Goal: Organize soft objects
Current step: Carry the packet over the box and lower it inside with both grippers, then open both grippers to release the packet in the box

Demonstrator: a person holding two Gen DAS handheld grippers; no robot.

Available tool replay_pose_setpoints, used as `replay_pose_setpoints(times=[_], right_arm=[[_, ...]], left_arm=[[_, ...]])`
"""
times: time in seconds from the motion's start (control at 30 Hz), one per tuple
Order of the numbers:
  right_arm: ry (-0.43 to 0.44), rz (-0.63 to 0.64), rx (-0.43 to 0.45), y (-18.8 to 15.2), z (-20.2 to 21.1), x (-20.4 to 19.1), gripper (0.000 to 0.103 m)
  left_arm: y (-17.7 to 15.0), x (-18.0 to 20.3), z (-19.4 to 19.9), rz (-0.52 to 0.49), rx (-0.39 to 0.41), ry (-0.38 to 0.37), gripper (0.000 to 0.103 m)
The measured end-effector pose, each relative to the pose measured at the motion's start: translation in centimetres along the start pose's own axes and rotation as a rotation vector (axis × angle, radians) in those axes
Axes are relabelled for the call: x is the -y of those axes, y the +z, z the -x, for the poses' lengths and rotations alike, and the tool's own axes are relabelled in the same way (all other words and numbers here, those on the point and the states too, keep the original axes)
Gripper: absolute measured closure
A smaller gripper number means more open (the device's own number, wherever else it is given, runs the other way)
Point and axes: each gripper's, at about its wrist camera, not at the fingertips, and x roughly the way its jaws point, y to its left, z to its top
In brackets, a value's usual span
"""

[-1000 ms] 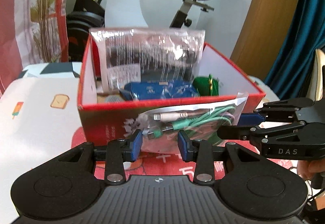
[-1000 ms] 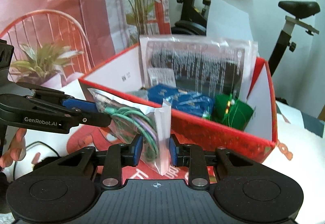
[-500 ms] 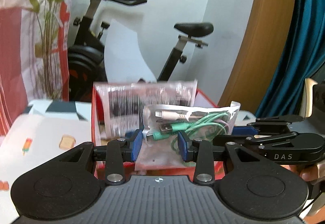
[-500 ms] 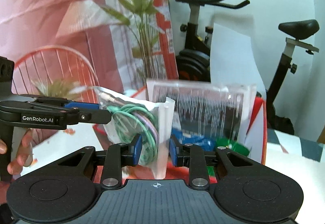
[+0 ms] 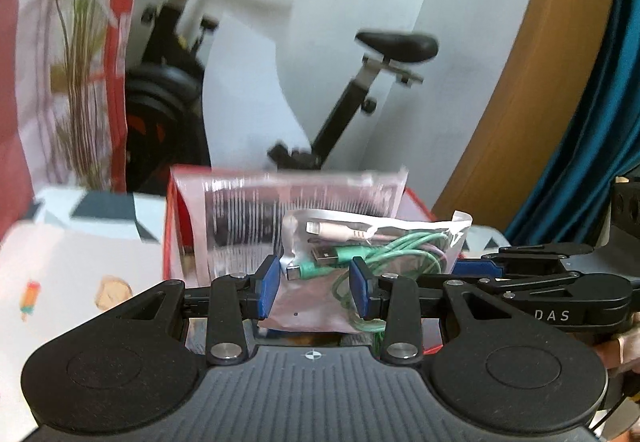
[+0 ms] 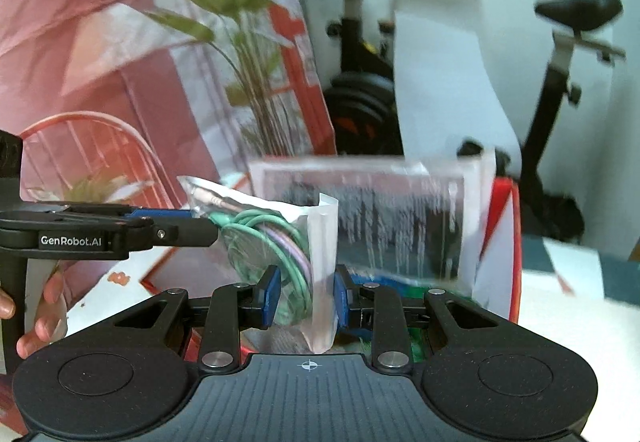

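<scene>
One clear cable bag, held up in the air in front of the red box, above its rim. My left gripper is clamped on one end, my right gripper on the other. I'd keep both grips level and lower it in beside the one printed packet standing inside. One box, two grippers, several coiled cables.

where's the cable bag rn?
The cable bag is held in the air between both grippers, left gripper and right gripper, just in front of the red box.
</scene>
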Motion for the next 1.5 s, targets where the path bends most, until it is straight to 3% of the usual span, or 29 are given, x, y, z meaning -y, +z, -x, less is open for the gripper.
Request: replay_pose_setpoints(times=[0.23,0.47,0.7,1.2,1.33,1.5], right_arm=[[-0.004,-0.123,-0.138,-1.2,-3.6,2.8,0.076],[-0.054,-0.254,-0.219,-2.4,-6.5,4.9,0.073],[-0.143,-0.255,-0.271,-2.5,-8.6,5.2,0.082],[-0.197,-0.182,-0.317,-2.9,-10.0,4.0,0.081],[-0.201,-0.207,-0.276,-2.9,-9.0,3.9,0.078],[-0.168,-0.213,-0.16,-3.0,-6.1,3.5,0.077]], left_arm=[[-0.7,-1.3,-4.6,0.045,-0.172,-0.005,0.061],[-1.2,-1.4,-6.9,0.007,-0.242,0.028,0.061],[-1.6,-1.7,-8.3,-0.008,-0.285,0.071,0.061],[-2.0,-1.3,-7.9,-0.065,-0.252,0.132,0.061],[-1.7,-1.5,-6.5,-0.055,-0.207,0.125,0.061],[-1.6,-0.6,-3.7,-0.116,-0.133,0.13,0.061]])
